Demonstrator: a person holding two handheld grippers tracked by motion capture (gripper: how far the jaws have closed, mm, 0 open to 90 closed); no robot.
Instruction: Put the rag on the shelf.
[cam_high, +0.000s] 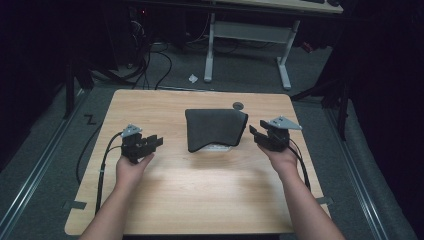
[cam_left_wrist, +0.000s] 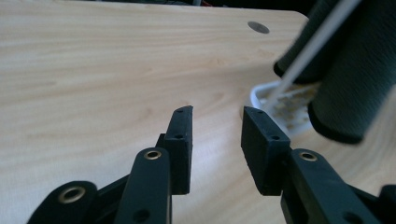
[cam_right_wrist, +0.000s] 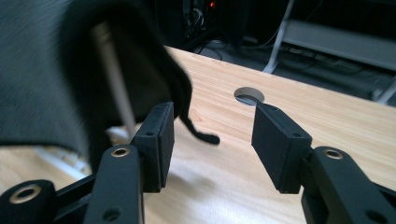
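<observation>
Folded dark cloth (cam_high: 216, 129) mid-table, draped over a white tray (cam_high: 216, 147) — likely set as a cover. Left gripper (cam_high: 150, 142) and right gripper (cam_high: 257, 134) flanking it, jaws parted, empty — clear of the fabric.

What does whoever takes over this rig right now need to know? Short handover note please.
Left gripper: open, nothing between its jaws, left of the dark cloth.
Right gripper: open, holding nothing, by the cloth's right edge.
The cloth lies folded mid-table, draped over a white tray that peeks out beneath.
Done: cloth looks folded and released.
Left: probably checking or tidying the fold; I can't tell more.
</observation>
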